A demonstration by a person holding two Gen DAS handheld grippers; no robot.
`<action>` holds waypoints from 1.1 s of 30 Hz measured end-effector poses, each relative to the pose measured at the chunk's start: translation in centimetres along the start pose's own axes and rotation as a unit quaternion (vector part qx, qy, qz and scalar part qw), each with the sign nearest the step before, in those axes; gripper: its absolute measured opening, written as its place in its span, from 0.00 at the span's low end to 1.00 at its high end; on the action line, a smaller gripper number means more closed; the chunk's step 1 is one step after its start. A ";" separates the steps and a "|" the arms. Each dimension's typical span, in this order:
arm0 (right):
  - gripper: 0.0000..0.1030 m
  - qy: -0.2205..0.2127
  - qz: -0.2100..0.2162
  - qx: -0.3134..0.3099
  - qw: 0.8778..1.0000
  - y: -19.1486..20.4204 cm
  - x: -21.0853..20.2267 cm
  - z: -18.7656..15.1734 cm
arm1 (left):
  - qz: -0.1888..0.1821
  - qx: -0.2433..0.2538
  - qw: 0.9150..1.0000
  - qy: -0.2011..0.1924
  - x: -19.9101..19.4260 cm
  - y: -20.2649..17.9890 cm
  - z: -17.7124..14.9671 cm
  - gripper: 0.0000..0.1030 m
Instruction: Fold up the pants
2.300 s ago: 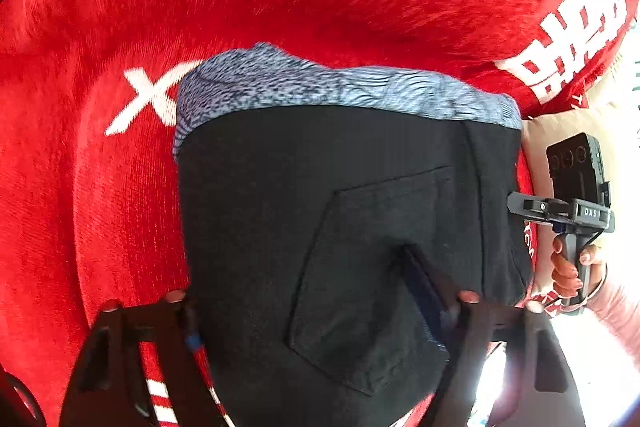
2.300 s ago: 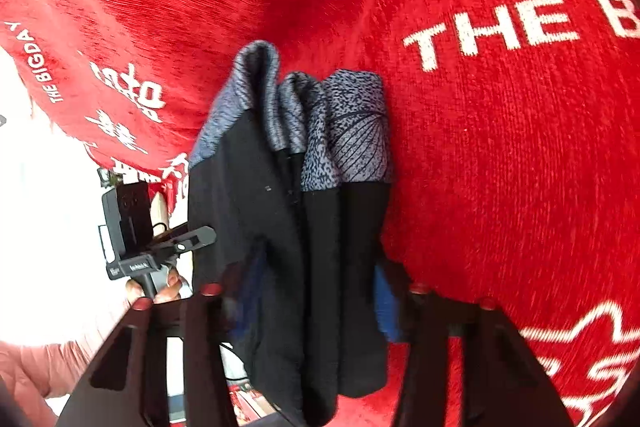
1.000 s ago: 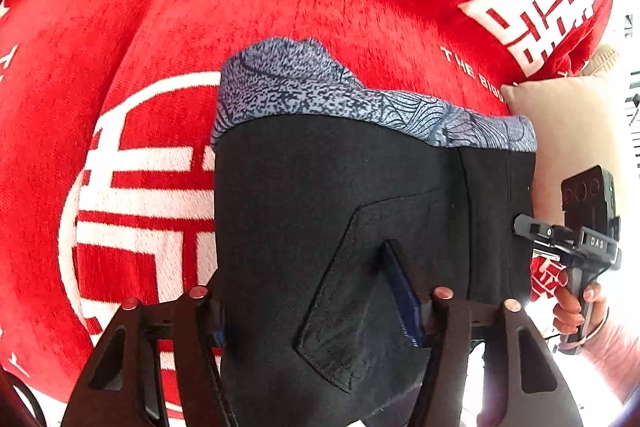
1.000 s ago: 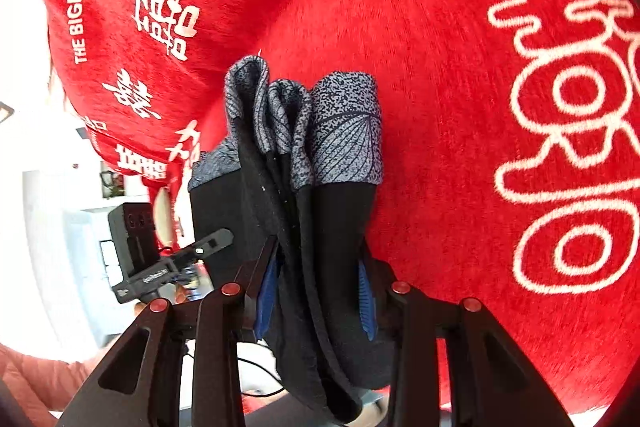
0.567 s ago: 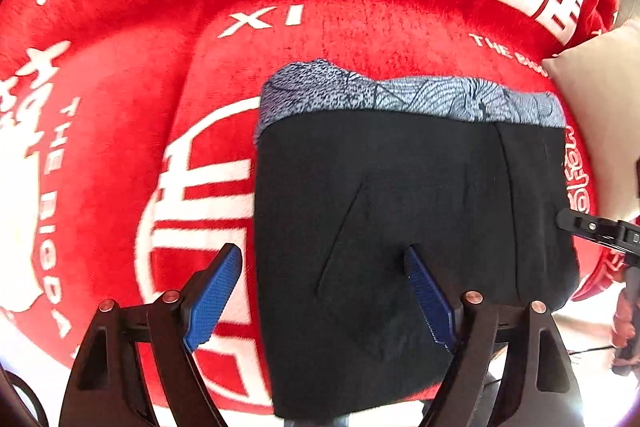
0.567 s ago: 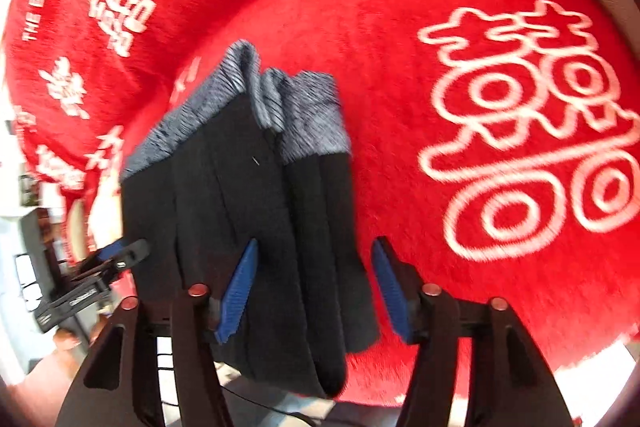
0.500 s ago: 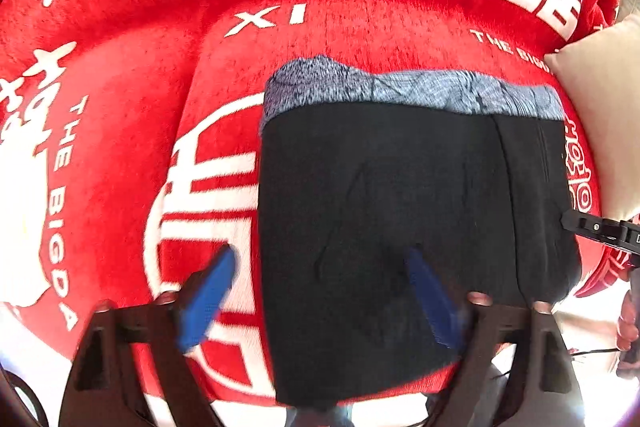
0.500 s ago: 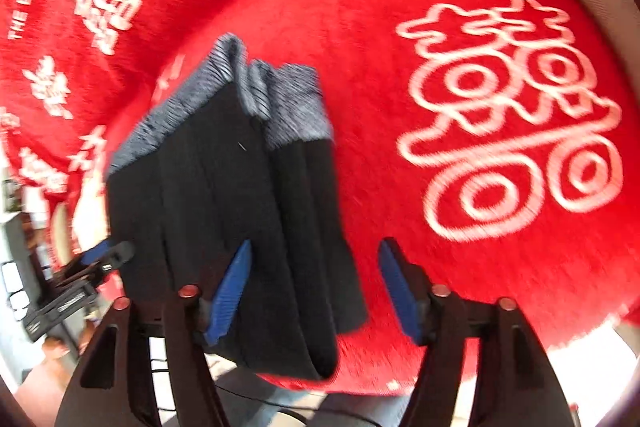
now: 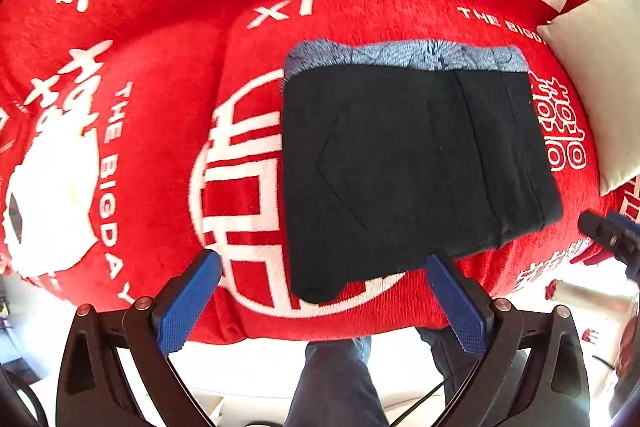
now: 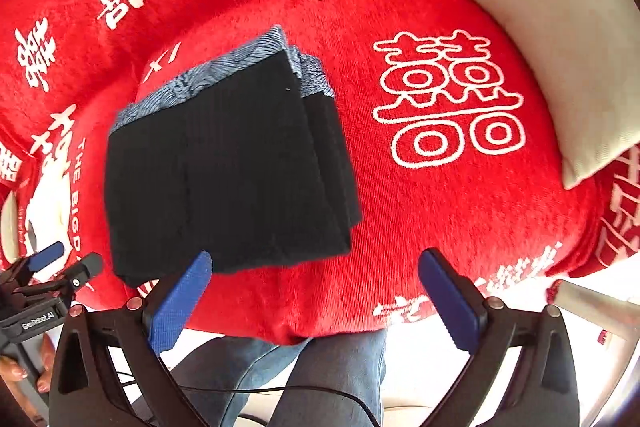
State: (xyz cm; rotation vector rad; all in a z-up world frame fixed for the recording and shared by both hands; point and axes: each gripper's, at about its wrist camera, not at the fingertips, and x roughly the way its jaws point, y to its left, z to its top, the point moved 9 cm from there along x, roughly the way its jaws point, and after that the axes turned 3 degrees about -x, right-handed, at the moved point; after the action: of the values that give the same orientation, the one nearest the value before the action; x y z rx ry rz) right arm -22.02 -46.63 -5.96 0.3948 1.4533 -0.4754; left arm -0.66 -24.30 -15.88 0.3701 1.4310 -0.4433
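The black pants lie folded into a flat rectangle on the red blanket, with a blue-grey patterned band along the far edge. They also show in the right wrist view, as several stacked layers. My left gripper is open and empty, just short of the near edge of the pants. My right gripper is open and empty, near the pants' right front corner. The left gripper shows at the lower left of the right wrist view. Part of the right gripper shows at the right edge of the left wrist view.
The red blanket carries white characters and lettering and covers a cushioned seat. A beige pillow lies at the right, also in the left wrist view. The person's jeans-clad legs stand at the front edge.
Both grippers have opened and let go of the pants. The pants now lie flat on the blanket, and both grippers have pulled back toward the front edge.
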 end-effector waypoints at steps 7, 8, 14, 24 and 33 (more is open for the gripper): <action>1.00 0.019 -0.027 -0.015 0.999 2.5 -2.3 -1.2 | 0.010 -0.010 1.000 -0.019 -3.2 0.4 0.1 1.00; 1.00 0.019 -0.029 -0.015 0.999 2.7 -2.7 -1.3 | 0.008 -0.011 1.000 -0.021 -3.4 0.4 0.1 1.00; 1.00 0.013 -0.041 -0.018 0.999 3.9 -4.2 -1.4 | 0.005 0.006 1.000 -0.024 -4.7 0.2 -0.3 1.00; 1.00 0.008 -0.036 -0.030 0.999 5.0 -5.8 -0.4 | 0.022 0.009 0.999 -0.034 -6.0 -0.2 -0.4 1.00; 1.00 0.016 -0.039 -0.082 0.996 4.7 -6.0 0.1 | 0.046 -0.013 0.999 -0.025 -5.8 -2.6 -1.3 1.00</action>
State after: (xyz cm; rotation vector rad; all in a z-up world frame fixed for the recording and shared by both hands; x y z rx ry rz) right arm -19.78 -42.25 -0.10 0.2159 1.5317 -0.4108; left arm -3.53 -25.50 -10.21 0.3996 1.3645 -0.3563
